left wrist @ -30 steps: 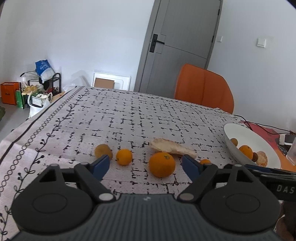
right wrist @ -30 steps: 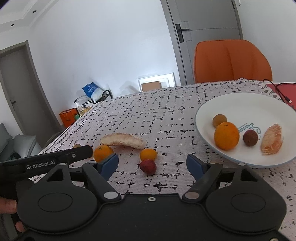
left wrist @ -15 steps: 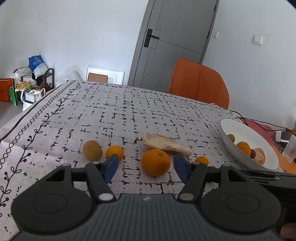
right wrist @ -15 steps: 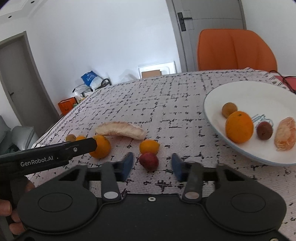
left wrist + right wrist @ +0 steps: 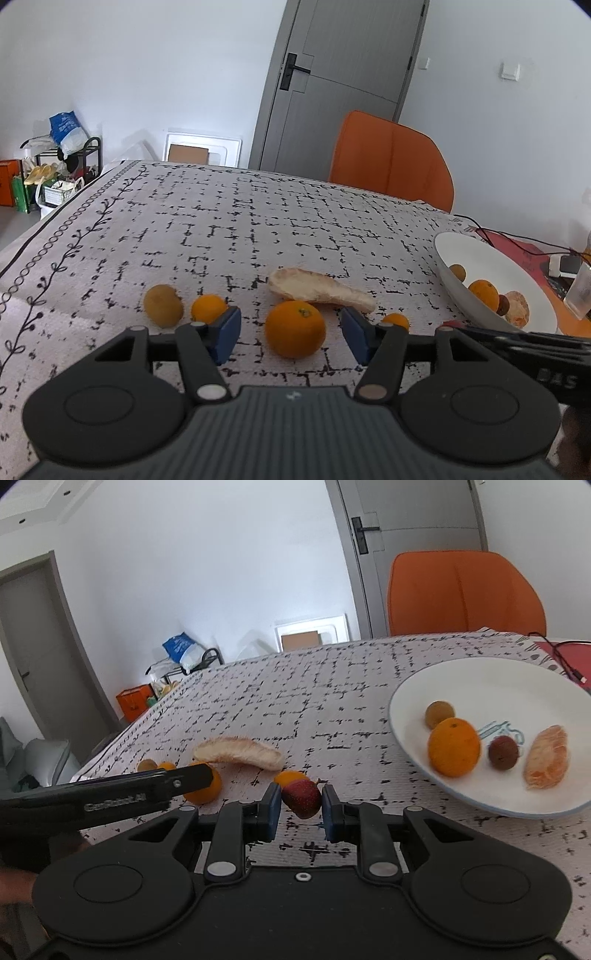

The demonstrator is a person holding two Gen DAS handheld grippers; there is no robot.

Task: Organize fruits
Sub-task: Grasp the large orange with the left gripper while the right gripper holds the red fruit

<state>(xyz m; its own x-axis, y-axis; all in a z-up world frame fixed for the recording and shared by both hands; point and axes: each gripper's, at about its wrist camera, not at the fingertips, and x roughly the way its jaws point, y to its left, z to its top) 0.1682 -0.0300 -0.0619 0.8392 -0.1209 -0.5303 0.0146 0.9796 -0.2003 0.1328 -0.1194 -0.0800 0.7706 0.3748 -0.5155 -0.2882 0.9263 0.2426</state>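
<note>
Strawberry (image 5: 301,798) on tablecloth (image 5: 332,709), squarely between right gripper (image 5: 298,804) pads, apparently clamped; plate (image 5: 413,686) off to the right. Left gripper (image 5: 291,330) spread wide around large orange (image 5: 295,329), not touching.

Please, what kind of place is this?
Probably a room in a home: a table with a patterned tablecloth, an orange chair beside a grey door, and a white plate of fruit.

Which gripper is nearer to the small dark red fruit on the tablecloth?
Right. The right gripper has its blue pads at either side of the small dark red fruit; the left gripper brackets a large orange beside it.
</note>
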